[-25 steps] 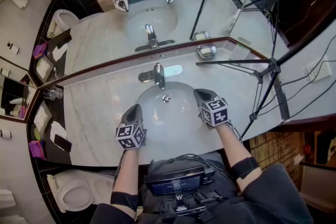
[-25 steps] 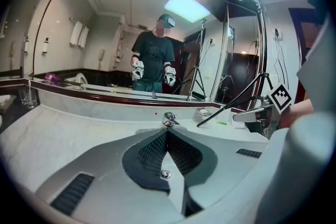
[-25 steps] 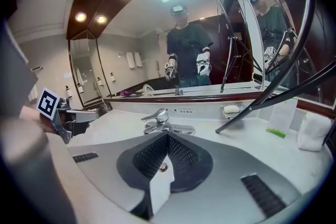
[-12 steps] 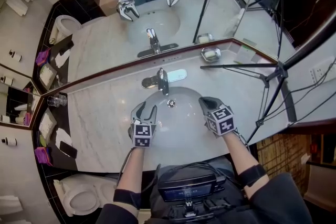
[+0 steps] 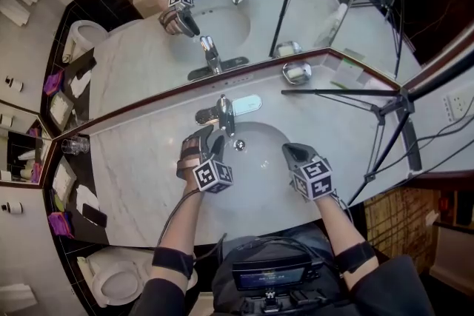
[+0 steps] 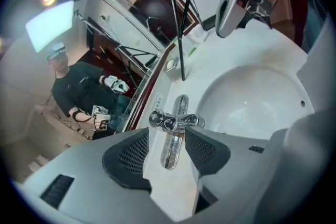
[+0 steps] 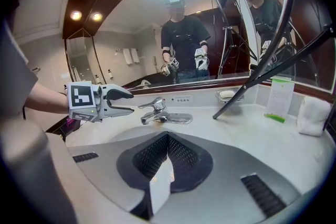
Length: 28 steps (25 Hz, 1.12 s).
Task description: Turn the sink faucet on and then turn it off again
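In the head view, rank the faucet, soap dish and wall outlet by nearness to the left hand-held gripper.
From the left hand-held gripper, jaws opening, nothing between them:
1. Faucet, just ahead of it.
2. Soap dish, back right by the mirror.
3. Wall outlet, on the far right wall.

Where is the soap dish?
In the head view, the soap dish sits at the back of the counter, right of the faucet, against the mirror.
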Motion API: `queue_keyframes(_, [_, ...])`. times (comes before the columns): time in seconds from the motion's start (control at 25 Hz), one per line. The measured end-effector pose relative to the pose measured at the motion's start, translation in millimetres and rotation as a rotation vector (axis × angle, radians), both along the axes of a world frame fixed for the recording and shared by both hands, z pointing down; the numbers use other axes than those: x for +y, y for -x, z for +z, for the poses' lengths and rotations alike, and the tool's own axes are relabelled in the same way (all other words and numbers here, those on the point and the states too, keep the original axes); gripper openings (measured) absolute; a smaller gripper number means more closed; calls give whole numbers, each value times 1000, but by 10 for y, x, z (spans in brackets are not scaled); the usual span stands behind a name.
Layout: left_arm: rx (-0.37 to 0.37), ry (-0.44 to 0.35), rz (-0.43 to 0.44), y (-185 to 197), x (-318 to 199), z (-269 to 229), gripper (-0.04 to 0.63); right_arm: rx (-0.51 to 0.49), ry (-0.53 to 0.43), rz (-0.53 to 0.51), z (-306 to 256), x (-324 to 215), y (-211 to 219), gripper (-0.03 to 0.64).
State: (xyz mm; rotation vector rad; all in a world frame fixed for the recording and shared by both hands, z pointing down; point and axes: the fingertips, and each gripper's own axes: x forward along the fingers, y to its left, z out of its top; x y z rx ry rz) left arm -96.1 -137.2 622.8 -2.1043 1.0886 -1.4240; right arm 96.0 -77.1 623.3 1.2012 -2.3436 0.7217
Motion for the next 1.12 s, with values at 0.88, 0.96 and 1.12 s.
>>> queue_keyframes(0.88, [-38, 62, 70, -244, -425, 190, 153, 0, 38, 36, 165, 27, -145, 20])
queue_keyframes(0.96, [-22, 71, 67, -248, -438, 175, 150, -1, 42, 36, 180, 34, -142, 20])
queue_keyframes(1.12, [5, 92, 62, -247, -445, 203, 147, -1, 45, 35, 193, 36, -146, 20])
